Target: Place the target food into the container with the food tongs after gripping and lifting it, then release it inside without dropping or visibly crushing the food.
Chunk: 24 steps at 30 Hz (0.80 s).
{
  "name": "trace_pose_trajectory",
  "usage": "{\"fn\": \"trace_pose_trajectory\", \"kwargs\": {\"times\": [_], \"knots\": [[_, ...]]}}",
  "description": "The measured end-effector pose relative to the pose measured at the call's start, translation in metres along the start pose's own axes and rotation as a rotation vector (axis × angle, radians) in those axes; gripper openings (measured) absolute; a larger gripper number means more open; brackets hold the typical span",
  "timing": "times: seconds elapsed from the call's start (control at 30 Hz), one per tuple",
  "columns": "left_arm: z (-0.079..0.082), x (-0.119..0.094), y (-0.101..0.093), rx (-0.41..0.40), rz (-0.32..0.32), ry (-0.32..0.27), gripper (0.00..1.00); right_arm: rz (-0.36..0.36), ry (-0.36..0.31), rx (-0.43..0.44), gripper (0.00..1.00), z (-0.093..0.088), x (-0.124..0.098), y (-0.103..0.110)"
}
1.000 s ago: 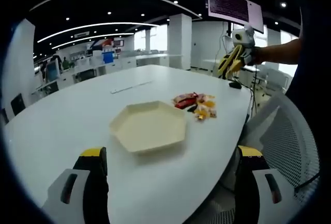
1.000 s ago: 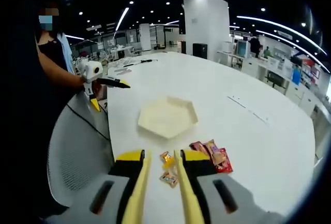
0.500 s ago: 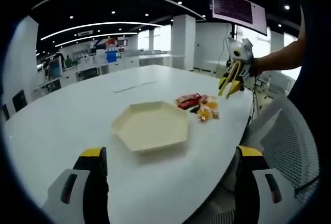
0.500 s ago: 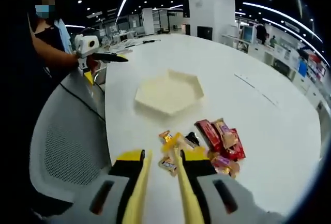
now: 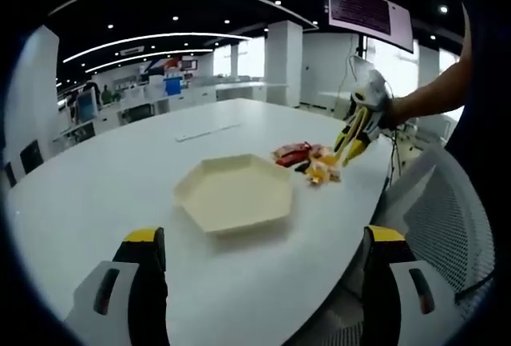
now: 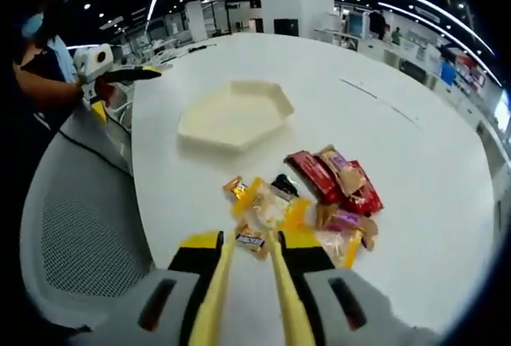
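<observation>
Right tongs have descended onto the snack pile, arms narrowly parted around a small wrapped candy, not yet clamped. Hexagonal container sits beyond, unfilled. Left tongs hang wide apart. Grasp imminent.

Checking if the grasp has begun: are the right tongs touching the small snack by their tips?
Cannot tell. In the right gripper view the yellow right tongs flank the small wrapped snack, but no clear contact or gap shows.
</observation>
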<state>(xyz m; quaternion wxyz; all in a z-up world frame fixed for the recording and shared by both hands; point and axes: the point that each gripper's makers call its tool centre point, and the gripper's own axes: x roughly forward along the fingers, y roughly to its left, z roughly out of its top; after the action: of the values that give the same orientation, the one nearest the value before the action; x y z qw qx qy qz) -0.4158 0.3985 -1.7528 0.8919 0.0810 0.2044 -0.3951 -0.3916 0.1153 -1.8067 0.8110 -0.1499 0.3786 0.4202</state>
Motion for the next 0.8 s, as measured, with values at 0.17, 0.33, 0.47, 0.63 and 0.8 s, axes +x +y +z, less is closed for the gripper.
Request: {"fn": "trace_pose_trajectory", "kwargs": {"times": [0.17, 0.33, 0.47, 0.63, 0.8], "knots": [[0.000, -0.001, 0.001, -0.011, 0.003, 0.001, 1.00, -0.006, -0.004, 0.047, 0.27, 0.000, 0.006, 0.000], [0.001, -0.001, 0.003, -0.009, 0.014, -0.004, 0.99, -0.028, 0.009, 0.054, 0.27, -0.004, 0.013, 0.000], [0.001, -0.001, 0.004, -0.007, 0.018, 0.000, 0.98, -0.051, 0.022, 0.077, 0.27, -0.007, 0.017, -0.002], [0.000, -0.002, 0.004, -0.001, 0.024, 0.003, 0.96, -0.085, 0.049, 0.082, 0.28, -0.011, 0.021, -0.002], [-0.001, -0.002, 0.005, 0.004, 0.027, 0.009, 0.95, -0.108, 0.053, 0.072, 0.28, -0.011, 0.024, -0.003]]}}
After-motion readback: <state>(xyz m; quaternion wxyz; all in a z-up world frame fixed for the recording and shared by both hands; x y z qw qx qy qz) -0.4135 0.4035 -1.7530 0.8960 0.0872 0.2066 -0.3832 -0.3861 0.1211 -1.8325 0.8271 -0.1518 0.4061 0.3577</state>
